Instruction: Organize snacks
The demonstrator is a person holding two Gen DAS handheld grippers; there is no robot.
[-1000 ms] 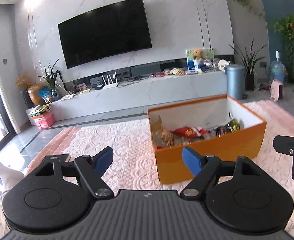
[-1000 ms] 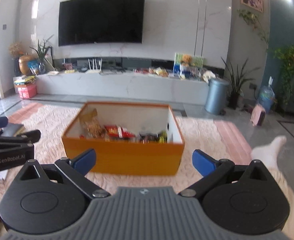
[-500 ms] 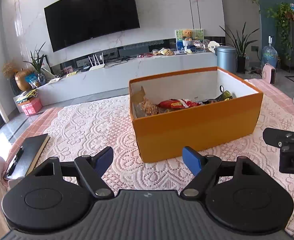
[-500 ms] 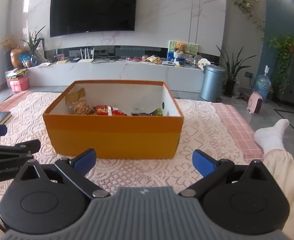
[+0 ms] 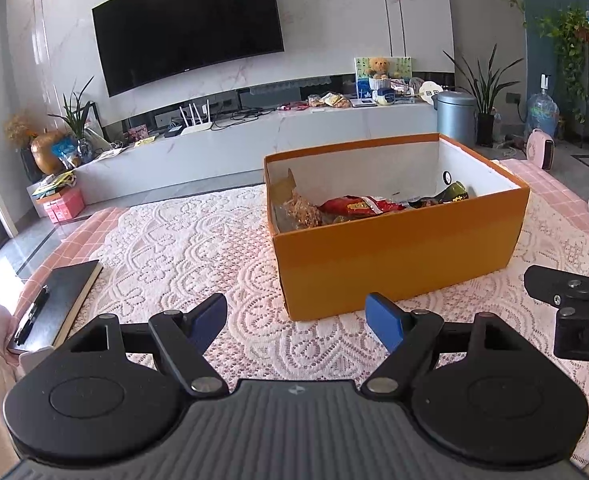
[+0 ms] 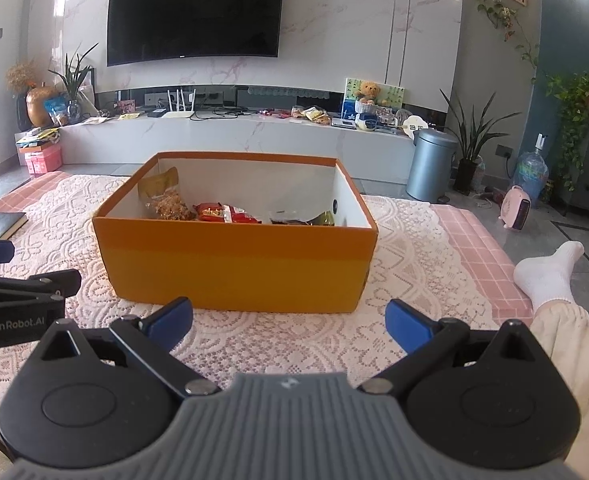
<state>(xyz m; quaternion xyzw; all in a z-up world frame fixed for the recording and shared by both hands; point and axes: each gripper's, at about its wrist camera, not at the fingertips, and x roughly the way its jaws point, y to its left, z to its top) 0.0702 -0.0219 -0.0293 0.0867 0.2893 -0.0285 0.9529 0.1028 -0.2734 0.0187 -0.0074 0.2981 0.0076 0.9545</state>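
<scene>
An orange box [image 5: 398, 256] with white inner walls stands on a lace-covered table; it also shows in the right wrist view [image 6: 234, 268]. Inside lie a golden snack bag [image 6: 166, 200], a red snack packet [image 6: 226, 213] and a dark packet [image 6: 302, 219]. My left gripper [image 5: 296, 320] is open and empty, just short of the box's near left corner. My right gripper [image 6: 288, 320] is open and empty, in front of the box's near wall. Each gripper shows at the edge of the other's view.
A black notebook with a pen [image 5: 54, 304] lies at the table's left edge. A person's socked foot [image 6: 546, 272] rests at the right. Beyond the table are a TV console [image 6: 234, 132], a grey bin [image 6: 430, 164] and potted plants.
Both grippers have come down and tilted toward the table, so the box now sits larger and nearer in both views. Both stay open and empty.
</scene>
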